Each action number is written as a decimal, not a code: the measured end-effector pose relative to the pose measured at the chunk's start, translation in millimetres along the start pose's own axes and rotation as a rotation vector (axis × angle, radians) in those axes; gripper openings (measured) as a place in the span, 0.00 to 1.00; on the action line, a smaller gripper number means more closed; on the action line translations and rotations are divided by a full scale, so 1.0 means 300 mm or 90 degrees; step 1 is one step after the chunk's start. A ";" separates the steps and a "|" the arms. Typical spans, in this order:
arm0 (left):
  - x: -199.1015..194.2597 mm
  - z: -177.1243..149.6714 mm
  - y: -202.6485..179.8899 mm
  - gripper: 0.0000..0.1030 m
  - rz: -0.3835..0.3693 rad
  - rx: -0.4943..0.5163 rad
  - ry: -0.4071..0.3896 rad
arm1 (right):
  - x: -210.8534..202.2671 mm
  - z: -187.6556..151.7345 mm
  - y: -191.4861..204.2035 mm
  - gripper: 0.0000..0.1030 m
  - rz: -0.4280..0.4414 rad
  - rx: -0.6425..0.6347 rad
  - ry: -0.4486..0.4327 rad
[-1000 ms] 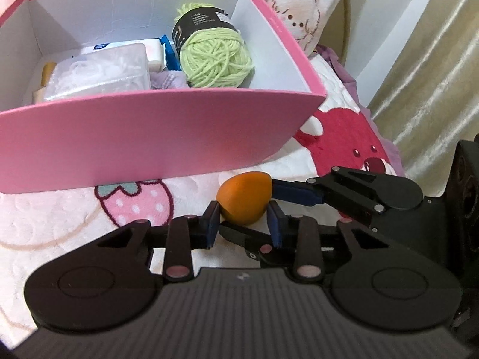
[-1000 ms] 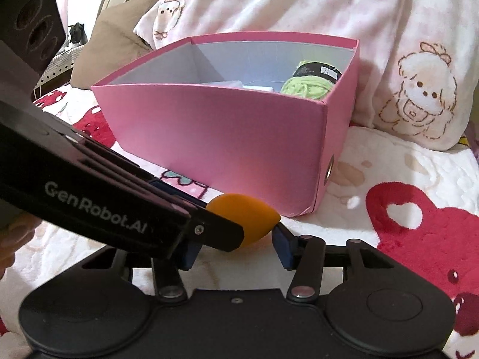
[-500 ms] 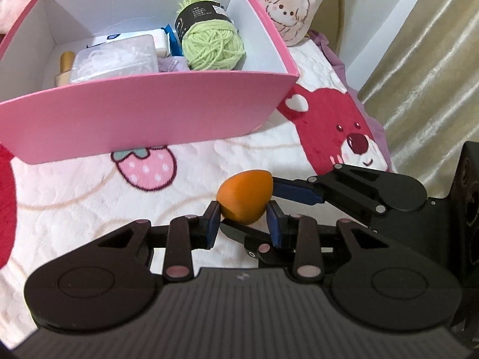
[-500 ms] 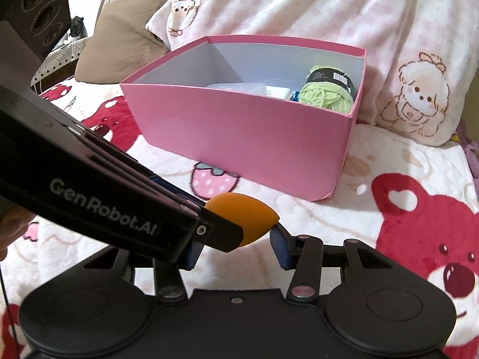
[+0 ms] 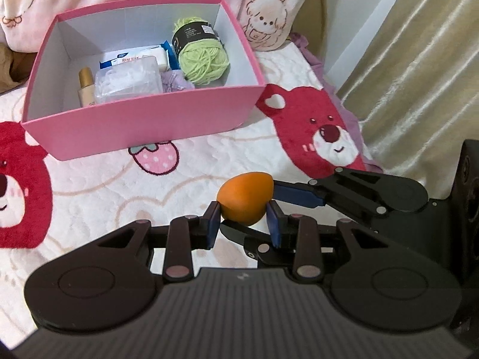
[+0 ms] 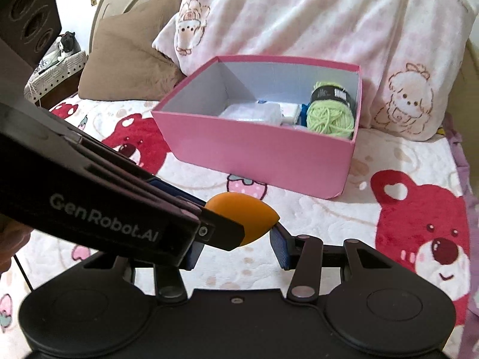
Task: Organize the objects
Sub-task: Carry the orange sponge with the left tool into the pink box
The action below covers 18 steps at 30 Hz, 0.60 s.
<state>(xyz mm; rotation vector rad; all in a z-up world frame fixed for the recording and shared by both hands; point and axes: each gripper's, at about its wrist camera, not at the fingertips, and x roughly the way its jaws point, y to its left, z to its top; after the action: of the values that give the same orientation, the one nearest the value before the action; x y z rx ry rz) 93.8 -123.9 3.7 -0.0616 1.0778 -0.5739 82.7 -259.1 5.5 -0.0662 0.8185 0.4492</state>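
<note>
left gripper [image 5: 243, 224] pinches orange makeup sponge [image 5: 245, 197] in front of pink box [image 5: 143, 119], off the blanket | right gripper [image 6: 236, 242] clamps the sponge's ends | left view only: gold-capped bottle [image 5: 86, 88] at box's left end, then clear packet [image 5: 128, 79], green yarn [image 5: 203, 59] | right view only: brown pillow [image 6: 125, 59] left of box

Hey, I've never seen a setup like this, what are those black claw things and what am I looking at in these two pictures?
They are two hand-held grippers, each with a camera looking along its jaws; a person carries them. One picture is from the left gripper, the other from the right gripper. Both are closed on one orange egg-shaped sponge, above a bear-print blanket. Behind it a pink box holds green yarn, a tissue pack, a clear plastic case and a gold-capped bottle.
</note>
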 end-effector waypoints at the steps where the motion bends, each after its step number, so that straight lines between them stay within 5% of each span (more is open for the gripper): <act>1: -0.017 0.006 -0.004 0.31 -0.002 0.001 0.003 | -0.017 0.010 0.007 0.51 -0.002 0.007 0.003; 18: -0.318 0.295 0.029 0.31 0.012 -0.023 -0.063 | -0.132 0.377 0.071 0.51 -0.018 -0.036 -0.074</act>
<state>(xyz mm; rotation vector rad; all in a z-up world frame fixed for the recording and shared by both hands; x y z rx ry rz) 139.5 -91.5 121.5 -0.1103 0.9914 -0.5293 128.5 -228.4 114.1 -0.1030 0.6899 0.4463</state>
